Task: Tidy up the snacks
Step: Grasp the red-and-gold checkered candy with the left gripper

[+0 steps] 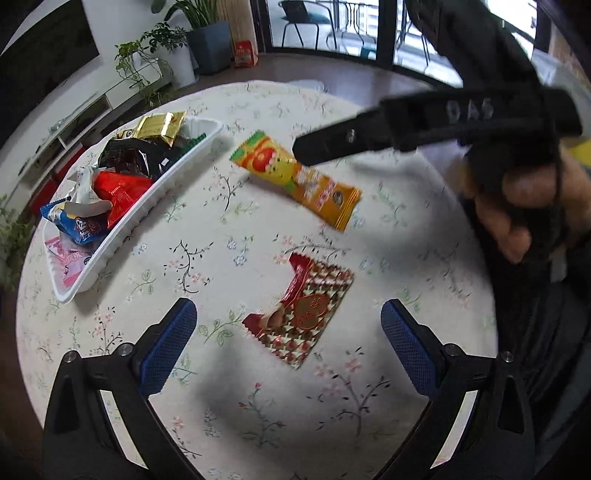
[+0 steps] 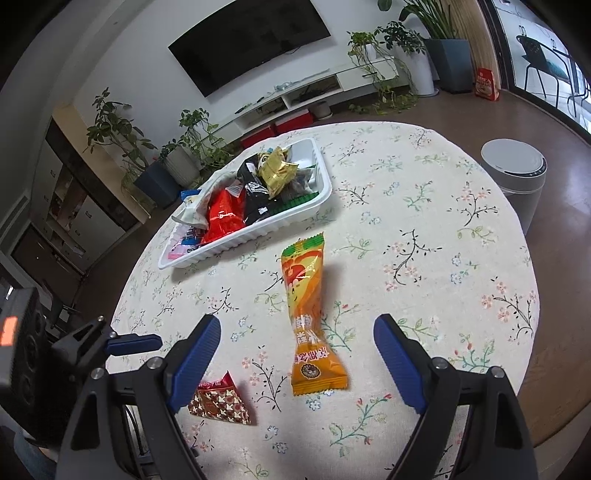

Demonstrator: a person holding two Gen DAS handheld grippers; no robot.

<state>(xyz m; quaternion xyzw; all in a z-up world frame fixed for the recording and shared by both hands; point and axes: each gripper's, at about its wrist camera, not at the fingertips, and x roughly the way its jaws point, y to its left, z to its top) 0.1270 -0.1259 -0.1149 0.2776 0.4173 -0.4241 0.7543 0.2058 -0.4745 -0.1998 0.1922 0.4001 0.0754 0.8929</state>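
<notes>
Left gripper (image 1: 288, 328) jaws held apart above red patterned packet (image 1: 301, 319); right gripper (image 2: 297, 363) jaws held apart, orange snack packet (image 2: 306, 314) lying between, untouched, on surface (image 2: 424, 229). White tray (image 2: 258, 230) is filled with snacks.

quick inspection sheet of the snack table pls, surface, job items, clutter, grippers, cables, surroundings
surface: round table under a floral cloth, no spills seen
job's things: white tray holding several wrapped snacks; orange packet and red patterned packet lie loose on the cloth, outside the tray
clutter: nothing seen
grippers: left gripper open, nothing between its fingers, above the red patterned packet; right gripper open, orange packet below its gap, not gripped
cables: nothing seen on the table
surroundings: wall television, potted plants, white bin on the floor beside the table, glass doors
</notes>
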